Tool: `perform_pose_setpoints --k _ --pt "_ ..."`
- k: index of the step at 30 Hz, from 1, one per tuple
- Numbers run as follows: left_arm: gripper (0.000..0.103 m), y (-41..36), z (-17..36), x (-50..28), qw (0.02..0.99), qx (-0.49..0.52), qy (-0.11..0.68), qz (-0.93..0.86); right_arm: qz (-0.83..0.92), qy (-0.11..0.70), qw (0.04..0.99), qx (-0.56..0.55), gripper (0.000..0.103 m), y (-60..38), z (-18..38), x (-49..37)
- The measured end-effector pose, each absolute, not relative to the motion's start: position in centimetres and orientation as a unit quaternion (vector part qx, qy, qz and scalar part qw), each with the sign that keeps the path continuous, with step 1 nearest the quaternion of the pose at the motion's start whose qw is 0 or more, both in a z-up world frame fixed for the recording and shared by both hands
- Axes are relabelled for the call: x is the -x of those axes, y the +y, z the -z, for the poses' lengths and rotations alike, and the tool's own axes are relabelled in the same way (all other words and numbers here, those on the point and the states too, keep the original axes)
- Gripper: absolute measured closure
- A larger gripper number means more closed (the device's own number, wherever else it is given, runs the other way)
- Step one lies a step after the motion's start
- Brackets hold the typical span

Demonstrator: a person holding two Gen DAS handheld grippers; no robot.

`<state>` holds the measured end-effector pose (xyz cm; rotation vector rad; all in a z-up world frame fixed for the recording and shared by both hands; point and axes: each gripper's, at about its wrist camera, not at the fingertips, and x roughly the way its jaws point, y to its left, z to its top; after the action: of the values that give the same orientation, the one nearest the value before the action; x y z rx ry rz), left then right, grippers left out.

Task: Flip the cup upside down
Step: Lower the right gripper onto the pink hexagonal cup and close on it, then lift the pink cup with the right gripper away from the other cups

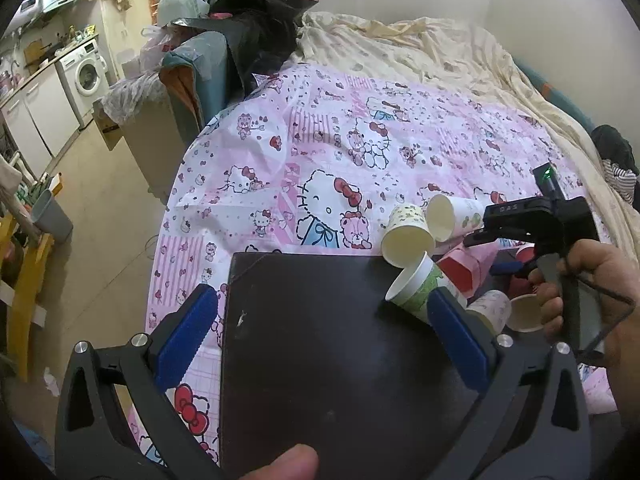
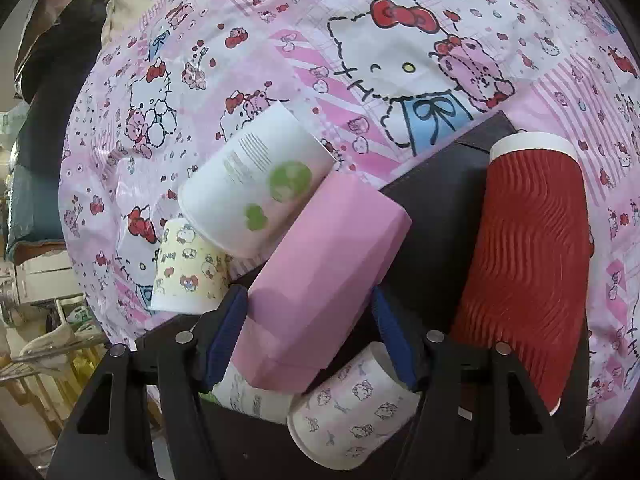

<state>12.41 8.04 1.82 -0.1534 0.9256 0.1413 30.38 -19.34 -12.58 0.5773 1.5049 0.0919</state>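
Several paper cups lie on their sides at the right edge of a dark board [image 1: 320, 352]. In the right wrist view my right gripper [image 2: 310, 300] has its blue pads around a pink cup [image 2: 324, 276], with a small gap at the right pad. A white cup with green dots [image 2: 260, 184], a yellow patterned cup [image 2: 188, 268], a white patterned cup [image 2: 352, 404] and a red ribbed cup [image 2: 524, 256] lie around it. My left gripper [image 1: 320, 304] is open and empty over the board, its right pad beside a green-printed cup [image 1: 420, 288].
The board lies on a pink Hello Kitty cloth [image 1: 320, 152] covering a bed. Crumpled cream bedding [image 1: 420, 48] lies behind. A pile of bags [image 1: 248, 12] stands at the back left. The floor with a grey bin [image 1: 50, 216] is at the left.
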Motion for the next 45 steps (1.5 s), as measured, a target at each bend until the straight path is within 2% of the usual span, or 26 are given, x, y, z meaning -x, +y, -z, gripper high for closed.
perform_pose_setpoints --k 11,17,23,30,38,45 --pt "0.000 8.9 -1.8 -11.7 0.885 0.092 0.451 -0.068 -0.029 0.687 0.658 -0.308 0.030 -19.2 14.7 -31.6" --pt "0.000 8.9 -2.4 -11.6 0.889 0.094 0.443 -0.064 -0.031 0.671 0.659 -0.338 0.037 -19.1 14.7 -31.0" --pt "0.000 9.0 -2.7 -11.4 0.889 0.098 0.443 -0.063 -0.051 0.657 0.658 -0.366 0.039 -19.5 14.4 -29.9" --pt "0.000 8.7 -3.0 -11.3 0.894 0.088 0.435 -0.063 -0.086 0.619 0.680 -0.383 0.039 -20.3 11.6 -28.6" --pt "0.000 8.3 -2.8 -10.6 0.896 0.087 0.431 -0.064 -0.152 0.573 0.721 -0.359 0.039 -21.0 5.9 -25.6" --pt "0.000 8.6 -2.1 -8.6 0.889 0.085 0.444 -0.070 -0.218 0.595 0.710 -0.307 0.039 -20.1 3.9 -19.2"
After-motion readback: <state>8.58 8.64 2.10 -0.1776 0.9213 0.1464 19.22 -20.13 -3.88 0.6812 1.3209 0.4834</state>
